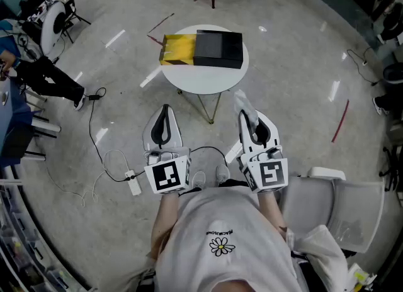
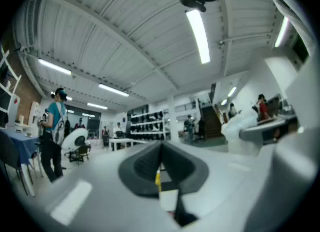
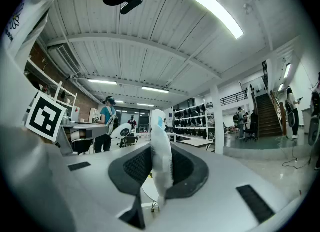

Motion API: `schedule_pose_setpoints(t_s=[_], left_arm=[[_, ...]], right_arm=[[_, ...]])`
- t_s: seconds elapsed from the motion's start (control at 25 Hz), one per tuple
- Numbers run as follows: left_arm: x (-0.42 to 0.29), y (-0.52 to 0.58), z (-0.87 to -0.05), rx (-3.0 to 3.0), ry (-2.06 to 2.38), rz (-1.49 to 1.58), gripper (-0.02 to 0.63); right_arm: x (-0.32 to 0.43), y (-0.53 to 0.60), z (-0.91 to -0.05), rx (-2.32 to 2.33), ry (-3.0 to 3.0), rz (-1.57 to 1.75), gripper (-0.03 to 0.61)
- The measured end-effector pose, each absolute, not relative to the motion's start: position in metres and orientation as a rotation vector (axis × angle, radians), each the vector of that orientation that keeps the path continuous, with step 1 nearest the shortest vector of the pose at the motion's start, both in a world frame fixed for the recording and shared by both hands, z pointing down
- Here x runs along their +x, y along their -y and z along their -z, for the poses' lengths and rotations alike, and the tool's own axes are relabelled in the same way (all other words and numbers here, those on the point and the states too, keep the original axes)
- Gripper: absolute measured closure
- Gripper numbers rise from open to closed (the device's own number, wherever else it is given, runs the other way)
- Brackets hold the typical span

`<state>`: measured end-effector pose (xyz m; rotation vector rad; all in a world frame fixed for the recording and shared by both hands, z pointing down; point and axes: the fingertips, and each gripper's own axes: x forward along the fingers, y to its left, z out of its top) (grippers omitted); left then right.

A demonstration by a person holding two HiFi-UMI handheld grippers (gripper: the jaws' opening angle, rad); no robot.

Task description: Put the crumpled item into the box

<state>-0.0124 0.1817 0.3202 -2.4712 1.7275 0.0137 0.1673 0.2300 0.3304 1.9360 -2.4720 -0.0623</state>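
Carry phase. Left gripper closed, empty, held level. Box sits on table ahead, well apart from both grippers. Right gripper clamped on crumpled item, which sticks out past the jaws. Next: close in on table, bring item over box, release.

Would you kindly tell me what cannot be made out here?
- Head view: the black box on the round table is too small to tell whether open; the yellow piece beside it is unidentifiable.
- Right gripper view: the right gripper clamps the crumpled item, hiding its middle.
- Left gripper view: the black box is mostly hidden behind the shut left gripper.
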Motion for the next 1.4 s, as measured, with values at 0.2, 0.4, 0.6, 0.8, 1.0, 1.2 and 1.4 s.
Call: schedule_pose_setpoints(t_s=[0.2,0.4,0.6,0.8,1.0,1.2,1.4], left_arm=[[-0.002,-0.18,-0.32,-2.447,-1.731,-0.008,0.615],[0.006,-0.181,-0.318,-2.415,-1.753,0.008,0.615],[0.012,-0.185,-0.317,-2.364,-1.79,-0.014,0.615],[0.007,-0.185,-0.322,-2.314,-1.855,-0.012,0.615],[-0.001,-0.158,-0.326,-2.305,-1.883,-0.032,0.615],[-0.004,-0.098,-0.333,-2.324,-1.842,-0.07,0.615],[-0.025,-0.031,-0.325,-2.332,-1.832,-0.091,0.615]], right_arm=[[0.176,-0.226,-0.335,1.905,2.495,0.062,0.523],[0.183,-0.223,-0.334,1.856,2.521,0.091,0.526],[0.194,-0.222,-0.342,1.813,2.568,0.091,0.526],[0.199,-0.213,-0.351,1.792,2.639,0.027,0.526],[0.195,-0.187,-0.351,1.758,2.643,0.052,0.526],[0.191,-0.135,-0.362,1.787,2.608,0.064,0.525],[0.174,-0.08,-0.356,1.82,2.551,0.08,0.525]])
